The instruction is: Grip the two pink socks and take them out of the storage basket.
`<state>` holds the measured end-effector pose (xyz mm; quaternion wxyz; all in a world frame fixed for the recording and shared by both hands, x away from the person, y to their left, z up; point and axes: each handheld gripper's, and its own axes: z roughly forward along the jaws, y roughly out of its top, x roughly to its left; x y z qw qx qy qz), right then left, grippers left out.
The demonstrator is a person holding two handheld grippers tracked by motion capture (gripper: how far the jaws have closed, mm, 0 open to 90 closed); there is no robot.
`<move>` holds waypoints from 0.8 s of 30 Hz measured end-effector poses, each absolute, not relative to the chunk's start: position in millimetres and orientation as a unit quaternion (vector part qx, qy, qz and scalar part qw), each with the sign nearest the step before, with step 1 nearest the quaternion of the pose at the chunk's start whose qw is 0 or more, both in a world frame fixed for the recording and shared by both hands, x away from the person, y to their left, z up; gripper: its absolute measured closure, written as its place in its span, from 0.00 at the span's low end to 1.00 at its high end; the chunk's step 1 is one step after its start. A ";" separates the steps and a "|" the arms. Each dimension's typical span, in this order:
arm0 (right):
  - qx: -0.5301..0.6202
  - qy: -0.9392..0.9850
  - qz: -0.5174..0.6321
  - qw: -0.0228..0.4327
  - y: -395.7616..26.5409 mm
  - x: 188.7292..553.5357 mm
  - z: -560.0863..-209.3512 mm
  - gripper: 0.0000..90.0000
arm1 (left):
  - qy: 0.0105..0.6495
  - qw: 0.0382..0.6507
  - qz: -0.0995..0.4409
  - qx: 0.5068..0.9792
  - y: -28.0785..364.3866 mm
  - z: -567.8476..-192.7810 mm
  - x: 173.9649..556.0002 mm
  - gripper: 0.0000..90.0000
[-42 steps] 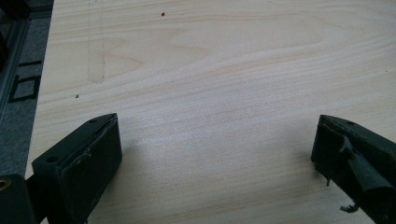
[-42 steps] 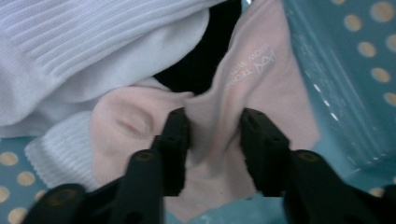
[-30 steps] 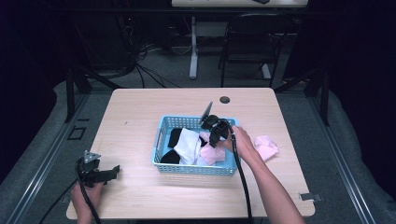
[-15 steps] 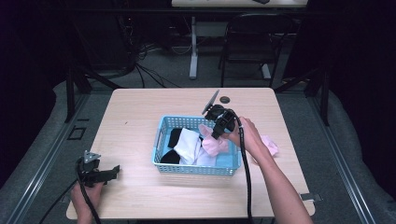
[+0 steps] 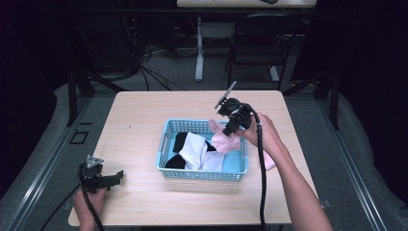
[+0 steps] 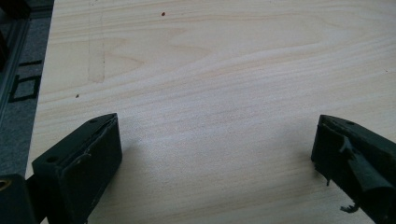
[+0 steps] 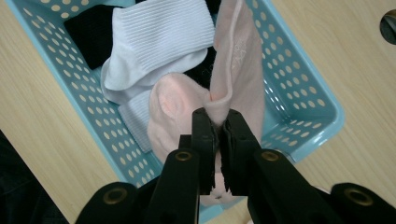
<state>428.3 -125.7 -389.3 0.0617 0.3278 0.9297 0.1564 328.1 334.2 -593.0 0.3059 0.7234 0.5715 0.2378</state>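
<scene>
Right gripper (image 7: 218,135) clamps a thin fold of the pink sock (image 7: 233,70) above the basket (image 5: 166,144), likely to slip; left gripper (image 6: 215,154) rests apart.

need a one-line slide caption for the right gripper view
Right claw shut on a pink sock, lifting it above the blue basket.

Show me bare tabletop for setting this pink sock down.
Bare: the table left of the blue basket, and the strip behind it. Crowded: the basket, full of socks, and its right side, where another pink sock lies beside the right gripper.
</scene>
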 end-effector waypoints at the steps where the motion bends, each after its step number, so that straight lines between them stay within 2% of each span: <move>1: 0.330 0.928 0.157 0.064 -130.2 426.2 -384.4 0.94 | 0.572 0.306 0.238 0.723 334.2 -593.1 328.1 0.02; 8: 0.346 0.921 0.161 0.074 -150.2 423.2 -370.2 0.94 | 0.572 0.306 0.238 0.723 334.2 -593.0 328.0 0.02; 14: 0.396 0.899 0.168 0.086 -193.3 426.6 -361.6 0.94 | 0.571 0.306 0.238 0.723 334.2 -593.0 328.1 0.02; 24: 0.458 0.874 0.134 0.090 -253.7 427.9 -372.0 0.94 | 0.571 0.306 0.238 0.723 334.2 -593.0 328.1 0.02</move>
